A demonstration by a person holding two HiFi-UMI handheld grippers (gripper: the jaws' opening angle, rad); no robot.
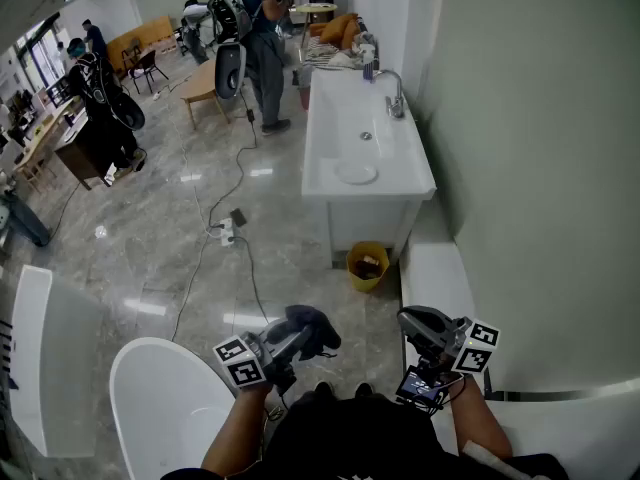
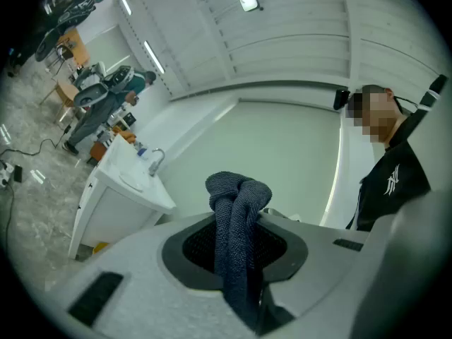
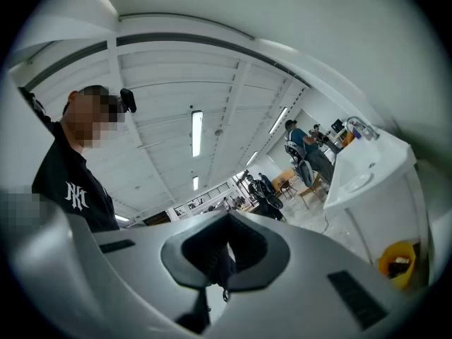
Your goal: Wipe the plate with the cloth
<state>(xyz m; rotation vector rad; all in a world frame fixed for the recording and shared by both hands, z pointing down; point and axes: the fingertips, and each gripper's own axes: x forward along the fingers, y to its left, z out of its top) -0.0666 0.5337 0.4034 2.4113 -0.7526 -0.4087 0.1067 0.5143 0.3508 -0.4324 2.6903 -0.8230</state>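
My left gripper is shut on a dark blue-grey cloth, which bunches out past its tips. In the left gripper view the cloth stands knotted between the closed jaws of that gripper. My right gripper is shut with nothing in it; the right gripper view shows its jaws pressed together. Both are held low, close to my body. The white plate lies far ahead on the white sink counter, also visible as the plate and the plate.
A faucet stands at the sink's right side. A yellow bin sits on the floor under the counter. Cables and a power strip cross the glossy floor. A white tub is at lower left. People stand further back.
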